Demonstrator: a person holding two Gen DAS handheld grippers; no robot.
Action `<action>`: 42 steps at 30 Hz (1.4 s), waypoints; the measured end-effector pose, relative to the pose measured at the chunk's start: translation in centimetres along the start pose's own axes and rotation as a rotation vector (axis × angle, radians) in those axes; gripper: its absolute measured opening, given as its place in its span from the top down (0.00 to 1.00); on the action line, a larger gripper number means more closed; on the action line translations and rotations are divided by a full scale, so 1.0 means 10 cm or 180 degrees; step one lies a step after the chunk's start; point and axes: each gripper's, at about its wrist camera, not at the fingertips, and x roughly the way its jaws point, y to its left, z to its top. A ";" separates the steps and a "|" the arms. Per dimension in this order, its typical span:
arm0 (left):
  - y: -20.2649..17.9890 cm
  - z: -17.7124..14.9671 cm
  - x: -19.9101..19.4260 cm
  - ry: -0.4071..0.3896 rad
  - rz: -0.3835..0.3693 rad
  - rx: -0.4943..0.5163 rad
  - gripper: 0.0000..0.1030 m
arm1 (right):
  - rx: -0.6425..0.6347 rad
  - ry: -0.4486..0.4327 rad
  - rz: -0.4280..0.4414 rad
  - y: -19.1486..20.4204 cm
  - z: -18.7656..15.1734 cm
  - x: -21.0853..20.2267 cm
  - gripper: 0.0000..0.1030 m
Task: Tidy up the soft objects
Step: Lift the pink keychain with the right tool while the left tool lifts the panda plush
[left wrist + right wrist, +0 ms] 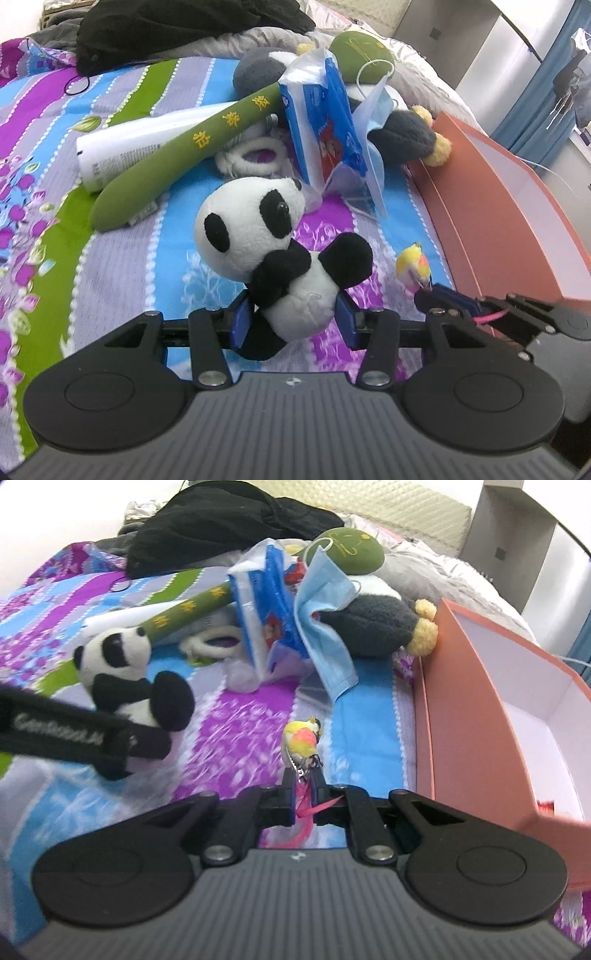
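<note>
The bedspread (pixel 110 258) is striped in purple, blue, green and grey with a floral print. A black garment (pixel 184 26) lies at its far end, beside a grey quilt (pixel 436 572). A white tube (pixel 122 151) lies on the stripes. A black hair tie (pixel 75 84) lies near the garment.

The panda plush (pixel 275 254) sits between the 2 fingers of the left gripper (pixel 293 319), above the bedspread (pixel 122 273). To its right, the right gripper (pixel 303 779) pinches a small bird toy (pixel 301 740). Behind them lies a heap: a long bolster (pixel 177 155) leans over a tube (pixel 122 151), a tissue pack (pixel 325 122) and face mask (pixel 325 627) rest against a penguin plush (pixel 376 627). The open box (pixel 476 716) stands at the right.
</note>
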 end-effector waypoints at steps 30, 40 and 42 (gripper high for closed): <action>0.21 -0.22 -0.25 -0.0132 -0.0348 -0.0544 0.37 | -0.0575 0.0263 0.1063 0.03 0.00 -0.21 0.57; 0.18 -0.23 -0.13 -0.0025 -0.0219 -0.0717 0.37 | -0.0339 0.0285 0.0944 0.09 -0.22 0.03 0.60; 0.17 -0.24 -0.09 -0.0007 -0.0203 -0.0798 0.37 | -0.0308 0.0241 0.0914 0.10 -0.25 0.03 0.62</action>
